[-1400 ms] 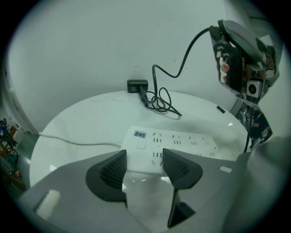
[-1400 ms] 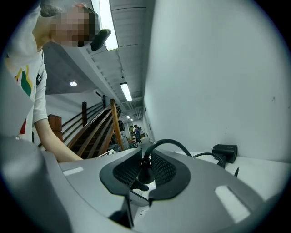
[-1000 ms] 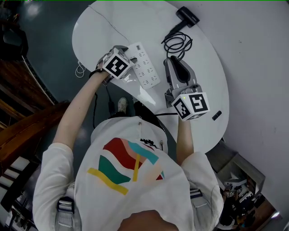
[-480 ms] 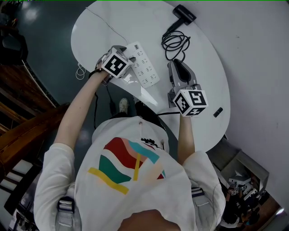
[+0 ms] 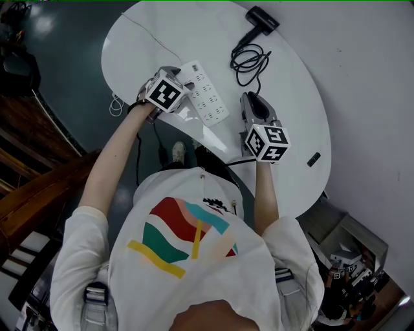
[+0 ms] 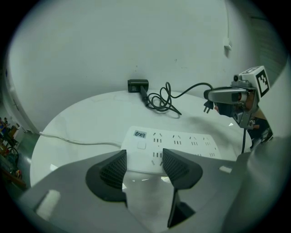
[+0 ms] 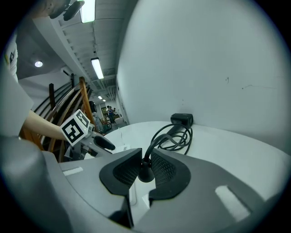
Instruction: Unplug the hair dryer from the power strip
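Observation:
A white power strip (image 5: 206,97) lies on the round white table (image 5: 291,129). The tips of my left gripper (image 5: 181,77) stand over its near left end, apart, with nothing clamped between them (image 6: 143,166). My right gripper (image 5: 250,98) is shut on the hair dryer's black plug (image 7: 145,173), which hangs free of the strip with its prongs (image 6: 208,108) showing above the table. The black cord (image 5: 251,61) runs from the plug through a loose coil to the black hair dryer (image 5: 264,19) at the far edge.
The strip's white cable (image 5: 149,35) trails off across the far left of the table. A small black object (image 5: 314,159) lies near the table's right edge. A pale wall stands just behind the dryer (image 7: 183,119). Dark floor and wooden furniture lie to the left.
My right gripper has sunk toward the table with the plug in it, and the cord has slackened a little. The left gripper and the power strip have stayed put.

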A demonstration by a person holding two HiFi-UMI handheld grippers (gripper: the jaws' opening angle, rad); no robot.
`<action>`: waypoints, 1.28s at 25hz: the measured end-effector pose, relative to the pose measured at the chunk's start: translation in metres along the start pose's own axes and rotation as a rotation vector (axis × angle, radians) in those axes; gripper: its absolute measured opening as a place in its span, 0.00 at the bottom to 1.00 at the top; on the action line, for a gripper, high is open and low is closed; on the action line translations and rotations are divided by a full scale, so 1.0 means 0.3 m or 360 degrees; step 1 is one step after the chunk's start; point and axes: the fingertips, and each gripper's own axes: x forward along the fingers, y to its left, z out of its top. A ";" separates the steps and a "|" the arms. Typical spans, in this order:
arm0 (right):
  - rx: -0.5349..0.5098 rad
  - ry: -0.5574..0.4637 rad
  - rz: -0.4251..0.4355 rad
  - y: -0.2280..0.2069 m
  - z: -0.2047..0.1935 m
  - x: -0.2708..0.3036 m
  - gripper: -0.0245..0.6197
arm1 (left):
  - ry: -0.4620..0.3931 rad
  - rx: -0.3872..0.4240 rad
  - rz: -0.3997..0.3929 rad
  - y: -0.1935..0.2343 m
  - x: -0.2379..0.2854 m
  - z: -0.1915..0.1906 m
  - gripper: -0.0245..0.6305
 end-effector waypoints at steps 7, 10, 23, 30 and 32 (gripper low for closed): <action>-0.0024 0.0166 -0.0095 -0.051 -0.117 0.016 0.15 | 0.0009 -0.0037 -0.0049 -0.019 0.007 -0.006 0.40; 0.0028 0.0196 -0.0123 -0.070 -0.142 0.013 0.15 | 0.0011 -0.0037 -0.0046 -0.016 0.014 -0.014 0.40; 0.0103 0.0293 -0.0204 -0.120 -0.227 0.013 0.15 | 0.0012 -0.0039 -0.0043 -0.019 0.004 -0.001 0.40; 0.0162 0.0273 -0.0167 -0.119 -0.248 0.021 0.15 | -0.0006 -0.0037 -0.0044 -0.017 0.006 -0.003 0.40; 0.0180 0.0251 -0.0174 -0.124 -0.245 0.018 0.15 | -0.0012 -0.0038 -0.0044 -0.019 0.005 -0.004 0.40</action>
